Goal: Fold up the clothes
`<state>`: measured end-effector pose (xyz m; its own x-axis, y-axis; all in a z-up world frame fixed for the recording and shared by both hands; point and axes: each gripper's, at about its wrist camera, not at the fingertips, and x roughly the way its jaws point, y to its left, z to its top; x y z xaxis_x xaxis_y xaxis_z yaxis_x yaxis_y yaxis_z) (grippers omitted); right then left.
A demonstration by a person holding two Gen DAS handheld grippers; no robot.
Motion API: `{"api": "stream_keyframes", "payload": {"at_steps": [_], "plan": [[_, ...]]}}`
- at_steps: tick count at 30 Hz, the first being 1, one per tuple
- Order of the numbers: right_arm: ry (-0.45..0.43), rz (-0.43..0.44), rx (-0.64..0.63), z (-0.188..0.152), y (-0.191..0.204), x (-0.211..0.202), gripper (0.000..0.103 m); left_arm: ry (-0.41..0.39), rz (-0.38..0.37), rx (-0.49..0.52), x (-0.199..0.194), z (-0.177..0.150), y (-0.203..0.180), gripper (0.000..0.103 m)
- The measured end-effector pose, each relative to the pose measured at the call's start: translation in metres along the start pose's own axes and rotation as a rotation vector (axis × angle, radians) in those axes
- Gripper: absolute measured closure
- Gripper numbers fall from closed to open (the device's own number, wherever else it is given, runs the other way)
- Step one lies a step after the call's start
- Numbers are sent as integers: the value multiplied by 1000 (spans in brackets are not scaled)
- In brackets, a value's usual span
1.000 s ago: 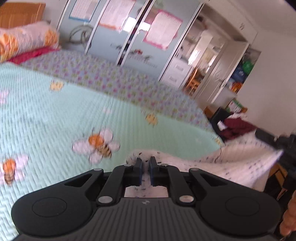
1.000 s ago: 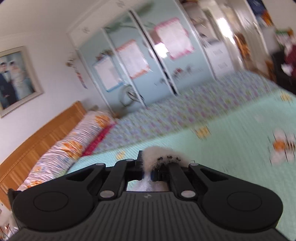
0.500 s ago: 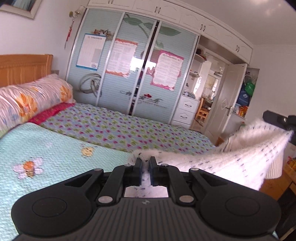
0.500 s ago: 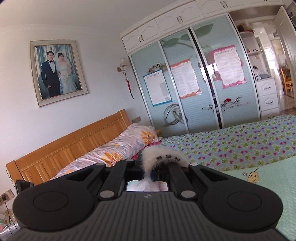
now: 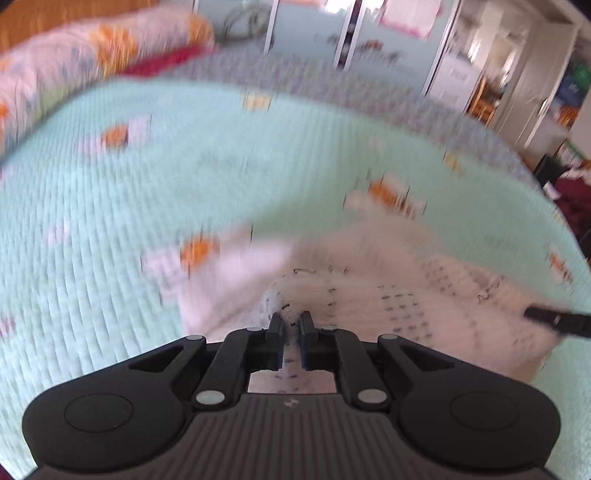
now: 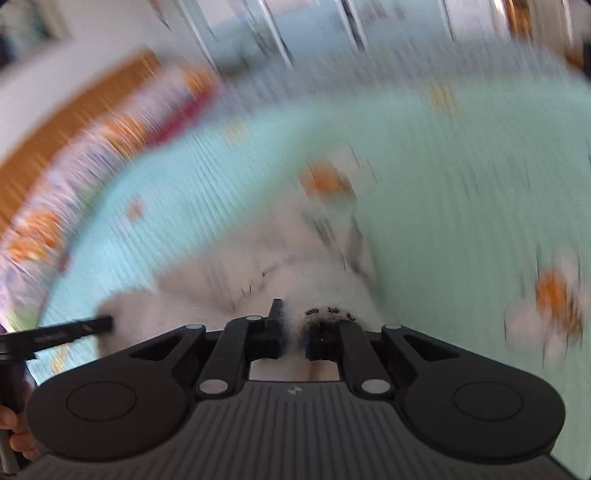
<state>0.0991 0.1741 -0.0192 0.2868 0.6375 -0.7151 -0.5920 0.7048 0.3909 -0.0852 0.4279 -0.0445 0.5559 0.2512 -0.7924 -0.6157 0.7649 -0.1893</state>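
Left gripper [image 5: 291,326]: jaws pressed nearly together, pinching an edge of the white garment; fabric shows in the narrow slot between the two black fingers and bunches up just past their tips.
Right gripper [image 6: 291,325]: jaws drawn close on a fuzzy fold of the same garment; the fold bulges over the right finger, with a row of dark marks on it.
White garment [image 5: 424,295]: fluffy white knit speckled with small dark marks, spread out low over the bed, stretching between the two grippers; in the left wrist view it runs from the fingers off to the right, where the tip of the other gripper meets its far edge.
Garment in the right wrist view [image 6: 229,280]: it fans out ahead and to the left of the fingers, with the other gripper's black tip at its left edge; whether it lies flat on the cover or hangs just above it cannot be told through the blur.
Bed cover [image 5: 184,177]: mint-green quilted spread printed with orange and white bees, filling most of both views beneath the garment.
Pillow [image 5: 92,62]: long, floral, pink and orange, at the far left by the wooden headboard [image 6: 55,147].
Wardrobe [image 5: 332,33]: pale blue sliding doors beyond the bed, heavily smeared.
Person's hand [image 6: 14,432]: fingers visible at the lower left edge of the right wrist view, around a dark handle.
Sharpness: both views are strongly blurred, the right wrist one most of all.
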Motion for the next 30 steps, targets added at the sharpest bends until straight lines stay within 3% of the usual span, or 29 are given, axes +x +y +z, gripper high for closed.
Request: {"api": "stream_keyframes", "payload": {"at_steps": [4,5,7,10,13,14,19,30], "plan": [[99,-7,143,-44,-33,2,78,-7,32,-26,-9,-36,3,90],[104,-24,151,-52,-36,-2,71,-20,59,-8,-17,-42,0,84],[35,-118,57,-56,-18,-24,61,-48,114,34,-36,-49,-11,70],[-46,-191,-75,-57,14,-50,35,-96,180,79,-61,-52,-27,48],[-79,-234,-211,-57,54,-65,24,-97,218,115,-73,-48,-42,27],[-77,-250,-248,-55,66,-68,18,-83,229,122,-74,-47,-47,26],[-29,-289,-358,-59,102,-63,18,51,237,115,-61,-46,-51,26],[30,-256,-336,-68,109,-55,18,65,280,140,-54,-54,-59,26]]}}
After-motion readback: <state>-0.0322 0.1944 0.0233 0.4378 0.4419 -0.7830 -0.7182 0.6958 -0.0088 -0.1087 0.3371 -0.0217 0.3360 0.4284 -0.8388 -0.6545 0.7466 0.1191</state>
